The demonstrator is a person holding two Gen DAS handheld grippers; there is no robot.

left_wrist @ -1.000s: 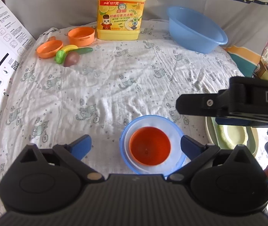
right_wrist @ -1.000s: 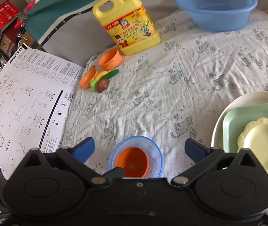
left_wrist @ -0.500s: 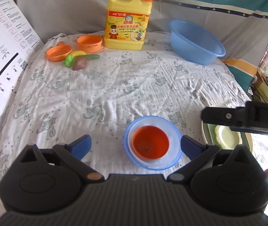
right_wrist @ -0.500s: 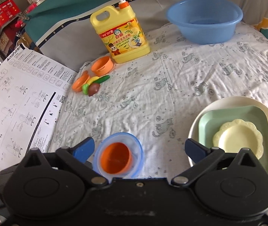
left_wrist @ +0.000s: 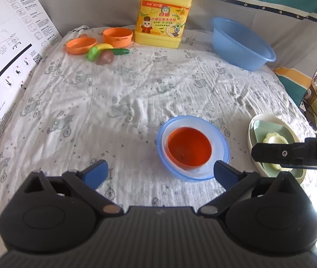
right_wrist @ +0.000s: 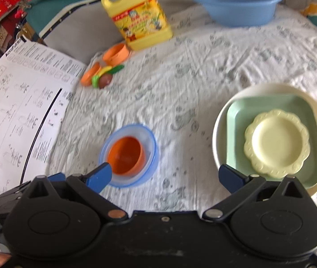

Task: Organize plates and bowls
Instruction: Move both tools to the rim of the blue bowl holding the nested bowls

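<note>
- Our left gripper [left_wrist: 160, 174] hangs above the cloth with its blue-tipped fingers spread wide and nothing between them.
- Our right gripper [right_wrist: 165, 176] is likewise spread wide and empty; in the left wrist view its dark body reaches in from the right edge, over the stacked plates.
- The orange bowl [left_wrist: 189, 149] sits nested inside a pale clear bowl, and both sit inside the blue bowl [left_wrist: 222, 141]; the stack rests on the white patterned cloth [left_wrist: 125, 93], just ahead of the left gripper's right finger.
- In the right wrist view the same bowl stack lies just past the right gripper's left fingertip [right_wrist: 99, 176]; whether they touch we cannot tell.
- To the right of the bowls, apart from them, lies the plate stack: a cream round plate [right_wrist: 219, 120] at the bottom, a green square plate [right_wrist: 236, 116] on it, and a small yellow scalloped plate [right_wrist: 276, 141] on top.
- At the far edge of the cloth stands a yellow detergent jug [left_wrist: 164, 17], with a blue basin [left_wrist: 242, 44] to its right.
- Left of the jug sit an orange toy pot [left_wrist: 117, 36], an orange toy pan [left_wrist: 81, 45] and a cluster of toy vegetables [left_wrist: 104, 52].
- A large printed instruction sheet [left_wrist: 6, 51] lies along the left side of the cloth.
</note>
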